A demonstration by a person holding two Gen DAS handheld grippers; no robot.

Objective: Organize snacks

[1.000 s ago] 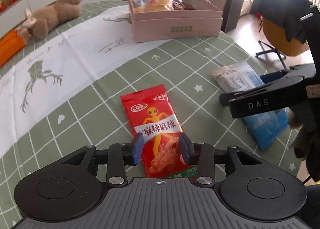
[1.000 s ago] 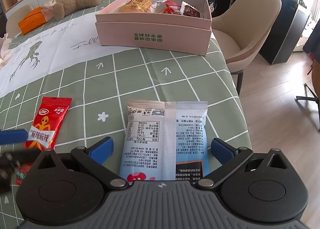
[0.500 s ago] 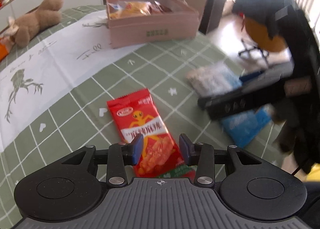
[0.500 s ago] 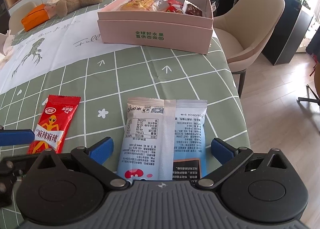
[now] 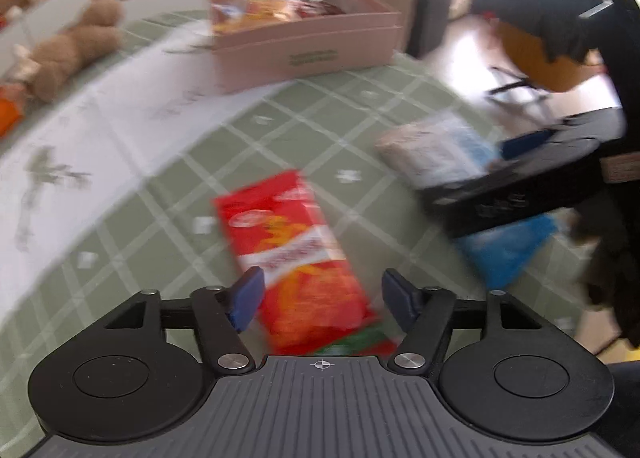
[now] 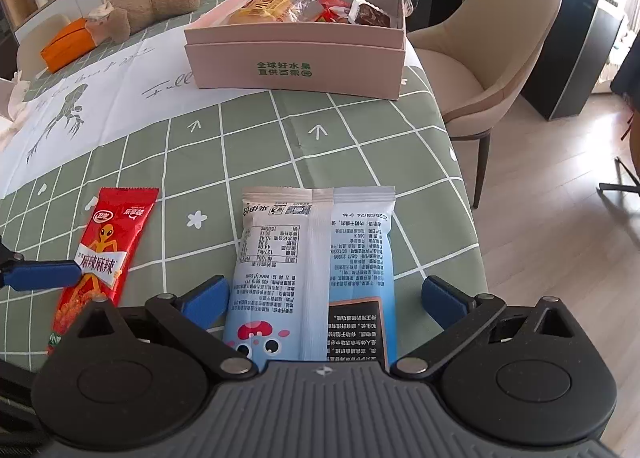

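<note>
Left gripper — jaws opening, pads clear of the red snack packet lying flat between them on the green checked tablecloth. Right gripper — spread wide, straddling the blue-and-white snack bag without touching it. Beyond both, a pink box holding several snacks.

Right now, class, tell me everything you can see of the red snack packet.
The red snack packet is a flat, glossy foil pouch with crimped ends, an orange alien figure, a white band of red characters and a green strip at its near end. It lies face up on the green checked tablecloth, between the opening jaws of the left tool.
</note>
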